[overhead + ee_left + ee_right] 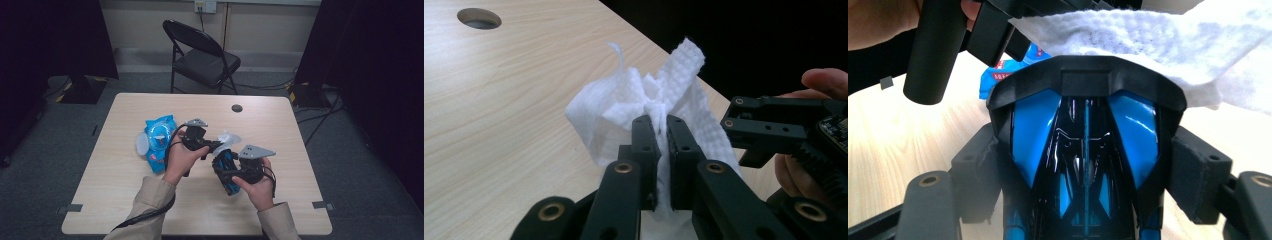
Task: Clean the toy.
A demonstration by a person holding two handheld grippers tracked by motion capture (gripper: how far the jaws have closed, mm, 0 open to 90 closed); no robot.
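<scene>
While wipe meets toy car, wipes packet lies beside.

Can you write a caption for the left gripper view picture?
Left gripper pinching a crumpled white wipe above the wooden table.

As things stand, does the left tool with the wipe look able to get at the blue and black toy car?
Probably yes. The left tool is shut on the white wipe, which lies right by the toy car clamped in the right tool, with nothing between them.
</scene>
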